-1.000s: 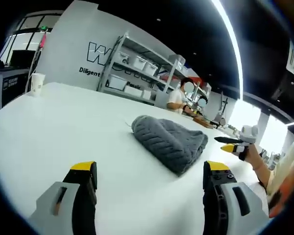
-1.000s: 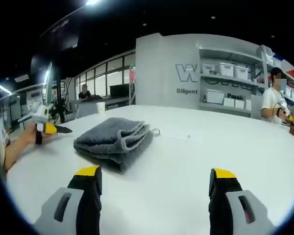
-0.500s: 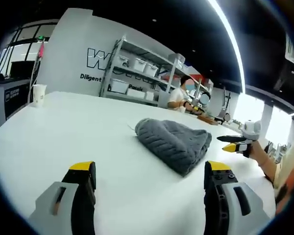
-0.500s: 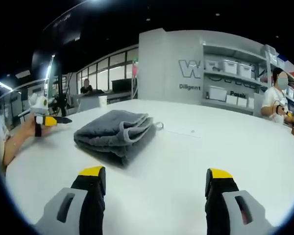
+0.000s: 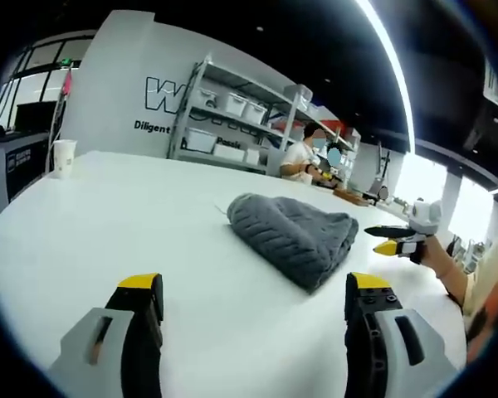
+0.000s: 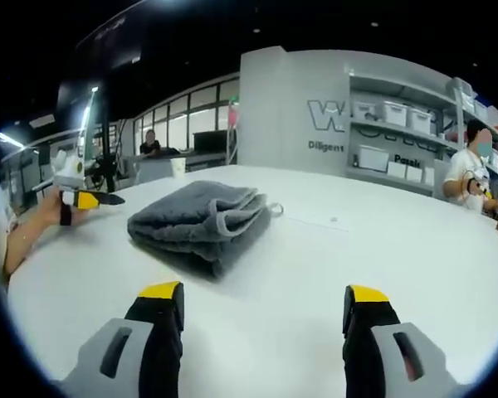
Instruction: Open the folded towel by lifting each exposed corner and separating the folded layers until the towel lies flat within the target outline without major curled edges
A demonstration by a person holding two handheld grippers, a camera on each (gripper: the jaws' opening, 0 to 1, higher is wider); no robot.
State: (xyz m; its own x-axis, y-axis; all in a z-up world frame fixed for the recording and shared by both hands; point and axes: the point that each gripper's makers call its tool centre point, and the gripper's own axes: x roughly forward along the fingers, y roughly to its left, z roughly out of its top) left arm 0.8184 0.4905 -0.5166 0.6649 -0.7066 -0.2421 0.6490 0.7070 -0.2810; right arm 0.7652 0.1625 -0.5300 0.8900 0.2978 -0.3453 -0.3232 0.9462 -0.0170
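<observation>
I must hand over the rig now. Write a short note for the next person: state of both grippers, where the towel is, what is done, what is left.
Left gripper: open, empty, above the table, short of the towel.
Right gripper: open, empty, also short of the towel.
Towel: grey, folded in layers, lying on the white table between the two grippers; a small loop sticks out at one corner. I cannot make out a target outline.
Done: nothing, no corner lifted.
Left: grip the exposed corners, separate the layers, spread the towel flat.

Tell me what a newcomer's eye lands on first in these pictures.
The folded grey towel stands out, lying alone mid-way across the white table. Both hand-held grippers, left and right, sit open and short of it, with nothing between their jaws. Behind, a shelf rack of white bins stands against the lettered wall.
</observation>
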